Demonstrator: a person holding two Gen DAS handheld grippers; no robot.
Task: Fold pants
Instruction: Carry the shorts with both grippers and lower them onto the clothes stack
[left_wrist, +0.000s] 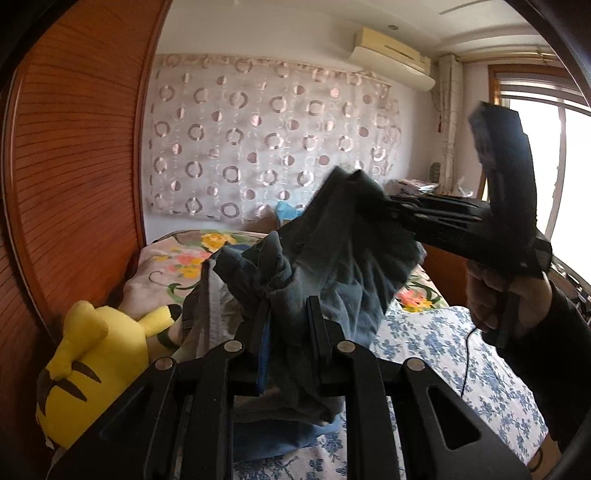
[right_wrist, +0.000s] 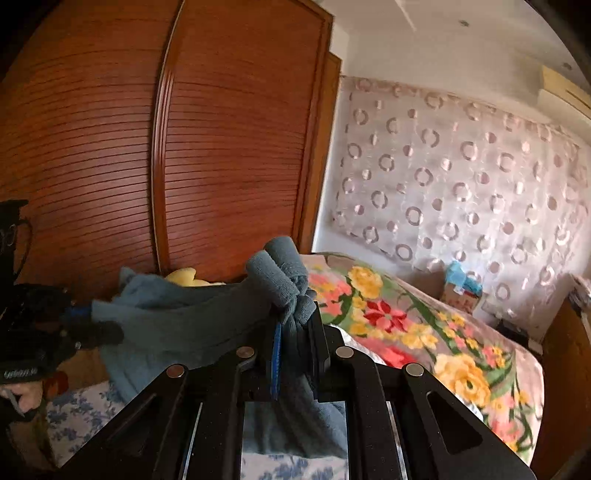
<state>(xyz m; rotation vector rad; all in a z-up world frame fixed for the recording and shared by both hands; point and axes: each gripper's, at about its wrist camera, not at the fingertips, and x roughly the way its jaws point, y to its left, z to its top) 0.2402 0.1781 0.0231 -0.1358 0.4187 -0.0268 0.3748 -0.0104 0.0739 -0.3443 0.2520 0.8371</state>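
Your left gripper (left_wrist: 286, 325) and right gripper (right_wrist: 295, 332) are both clenching the pants (left_wrist: 332, 258) above the bed (left_wrist: 461, 369); only the left view is showing the window (left_wrist: 569, 166).

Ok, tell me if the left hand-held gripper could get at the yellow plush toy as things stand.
Probably not yet: the left hand-held gripper is shut on the pants. The yellow plush toy lies unobstructed on the bed beside it.

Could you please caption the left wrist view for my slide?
Both grippers, left gripper and right gripper, hold blue-grey pants above the bed.
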